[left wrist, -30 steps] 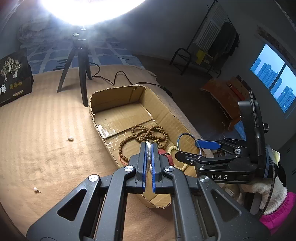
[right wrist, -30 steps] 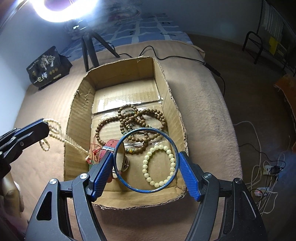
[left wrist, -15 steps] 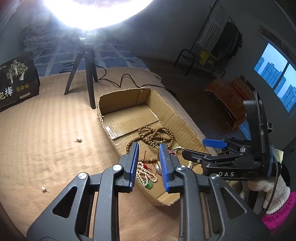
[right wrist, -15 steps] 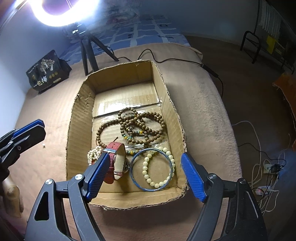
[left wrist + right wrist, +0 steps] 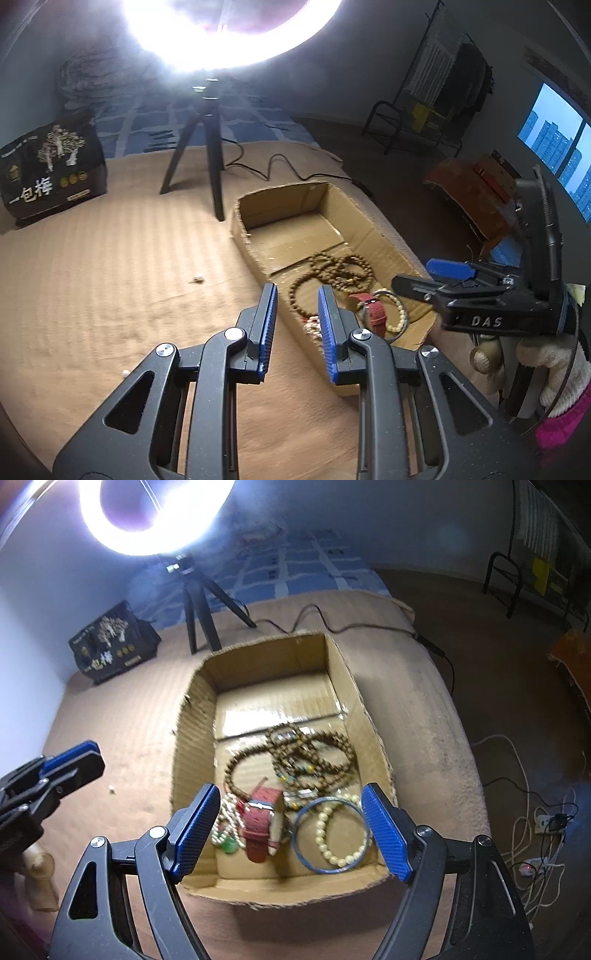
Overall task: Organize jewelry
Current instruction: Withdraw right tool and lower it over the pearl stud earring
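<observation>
An open cardboard box (image 5: 192,716) (image 5: 373,225) on the tan bedding holds brown bead strands (image 5: 314,760), a red-strap watch (image 5: 260,823), a blue bangle (image 5: 332,834), a cream bead bracelet (image 5: 341,853) and a pale necklace with green pendant (image 5: 225,830). My right gripper (image 5: 291,830) is open and empty, above the box's near end. My left gripper (image 5: 295,325) is open and empty, left of the box's near corner; it also shows in the right wrist view (image 5: 70,764). The right gripper shows in the left wrist view (image 5: 436,277).
A ring light on a black tripod (image 5: 210,147) stands behind the box, its cable (image 5: 351,627) trailing right. A black printed bag (image 5: 51,173) sits at the far left. Two small pearl earrings (image 5: 197,279) (image 5: 125,373) lie on the bedding left of the box.
My left gripper opened and let the pale necklace fall into the box. My right gripper opened wider and dropped the blue bangle into the box. Both have drawn back and up.
</observation>
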### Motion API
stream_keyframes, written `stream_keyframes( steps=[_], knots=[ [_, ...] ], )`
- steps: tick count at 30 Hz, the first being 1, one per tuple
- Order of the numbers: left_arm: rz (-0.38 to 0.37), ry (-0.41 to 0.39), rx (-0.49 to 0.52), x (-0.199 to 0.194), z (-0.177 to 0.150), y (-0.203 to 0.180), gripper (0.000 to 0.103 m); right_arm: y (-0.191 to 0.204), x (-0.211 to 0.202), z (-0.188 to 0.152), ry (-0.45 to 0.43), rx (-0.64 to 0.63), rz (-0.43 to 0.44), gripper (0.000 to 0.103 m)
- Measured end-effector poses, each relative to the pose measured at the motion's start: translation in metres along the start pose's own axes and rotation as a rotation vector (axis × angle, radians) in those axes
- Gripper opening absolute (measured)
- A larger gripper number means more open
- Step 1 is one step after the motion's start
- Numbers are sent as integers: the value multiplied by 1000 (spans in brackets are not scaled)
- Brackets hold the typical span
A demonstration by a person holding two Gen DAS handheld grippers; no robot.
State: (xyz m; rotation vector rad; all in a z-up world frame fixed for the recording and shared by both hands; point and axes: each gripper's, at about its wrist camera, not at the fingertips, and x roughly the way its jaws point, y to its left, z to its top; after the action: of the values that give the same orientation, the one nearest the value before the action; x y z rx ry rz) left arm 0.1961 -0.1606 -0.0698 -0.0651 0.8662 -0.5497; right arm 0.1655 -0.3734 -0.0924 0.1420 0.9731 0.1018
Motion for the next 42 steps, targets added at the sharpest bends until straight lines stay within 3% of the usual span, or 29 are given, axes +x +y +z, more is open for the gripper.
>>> stream_keyframes(
  steps=[4,7,14,21,31,35,39,41,42],
  knots=[
    [26,-6,-11,-11,2,16,23,15,-4,6,-44,-11,19,79],
    [47,-18,-19,-22,4,30,31,27,-5,11,-70,-14,42,79],
    [78,-32,-20,-47,0,65,31,67,-5,20,-101,-63,109,79],
    [83,-36,-78,-62,-24,109,31,94,11,27,-42,-36,207,79],
    [90,10,-120,-43,-72,150,31,137,44,30,-4,-51,237,78],
    [73,17,-112,-32,-84,153,31,151,65,28,36,-67,236,62],
    [59,25,-80,-21,-93,151,31,156,87,31,79,-80,194,56],
    [55,26,-74,-17,-95,151,31,156,99,34,98,-71,171,45],
    [49,26,-74,-14,-96,151,31,155,103,35,103,-68,166,45]
  ],
)
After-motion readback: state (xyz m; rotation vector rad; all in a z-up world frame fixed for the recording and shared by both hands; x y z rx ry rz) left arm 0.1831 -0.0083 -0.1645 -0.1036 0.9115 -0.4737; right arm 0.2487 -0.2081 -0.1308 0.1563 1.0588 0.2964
